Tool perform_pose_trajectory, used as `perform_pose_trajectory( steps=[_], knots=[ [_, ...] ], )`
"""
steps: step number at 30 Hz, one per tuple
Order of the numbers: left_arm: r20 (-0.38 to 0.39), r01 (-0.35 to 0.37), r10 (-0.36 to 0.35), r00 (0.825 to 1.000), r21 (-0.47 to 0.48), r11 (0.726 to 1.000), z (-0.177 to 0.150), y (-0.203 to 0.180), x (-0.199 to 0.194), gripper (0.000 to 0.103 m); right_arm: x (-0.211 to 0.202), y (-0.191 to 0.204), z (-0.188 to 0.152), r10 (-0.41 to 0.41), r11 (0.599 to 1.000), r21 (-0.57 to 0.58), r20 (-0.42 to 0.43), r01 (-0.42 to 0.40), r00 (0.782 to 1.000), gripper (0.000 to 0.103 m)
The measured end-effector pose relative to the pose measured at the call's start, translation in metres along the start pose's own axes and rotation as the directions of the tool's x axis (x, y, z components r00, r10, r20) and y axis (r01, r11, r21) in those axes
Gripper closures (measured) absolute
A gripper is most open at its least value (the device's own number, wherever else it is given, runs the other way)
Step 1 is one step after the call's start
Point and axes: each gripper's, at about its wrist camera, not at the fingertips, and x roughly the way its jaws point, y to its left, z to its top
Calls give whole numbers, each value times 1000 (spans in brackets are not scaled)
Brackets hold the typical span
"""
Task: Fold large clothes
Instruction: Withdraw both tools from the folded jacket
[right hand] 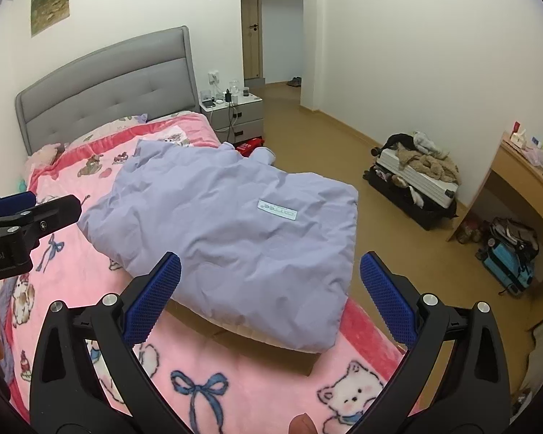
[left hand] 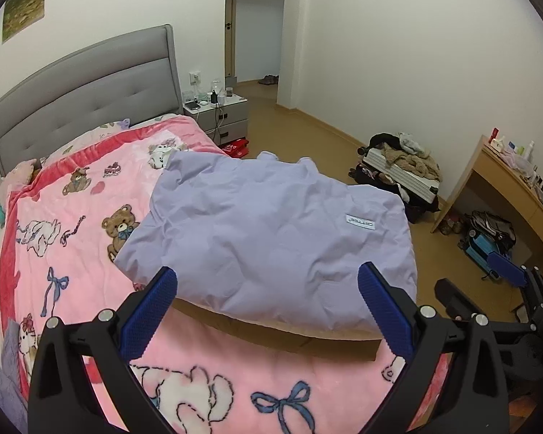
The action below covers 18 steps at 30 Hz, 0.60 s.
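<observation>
Both tools, left tool (left hand: 268, 282) and right tool (right hand: 271, 267), hover spread wide and empty over the folded lilac padded jacket (right hand: 235, 224) on the pink cartoon-print blanket (right hand: 235, 390).

The bed (right hand: 101, 72) with a grey padded headboard carries a pink cartoon-print blanket (right hand: 235, 383) spread over its top. On the blanket lies a lavender padded garment (right hand: 235, 238), folded into a rough rectangle, its near edge resting on a flat cardboard piece (right hand: 300, 360). Pillows (right hand: 49, 153) sit against the headboard.

White walls, tan floor (left hand: 307, 137), grey headboard (left hand: 87, 86), nightstand (left hand: 221, 115) beside it, wooden desk (right hand: 525, 181) at right.
</observation>
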Motion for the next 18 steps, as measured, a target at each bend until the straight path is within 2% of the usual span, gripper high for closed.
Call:
perform_pose_trajectory(
  steps=[18],
  knots=[
    [8,-14,14,1000,43,999,-1,-8,-10,5,-7,2,1,-21,999,-24,15,21,1000,8]
  ],
)
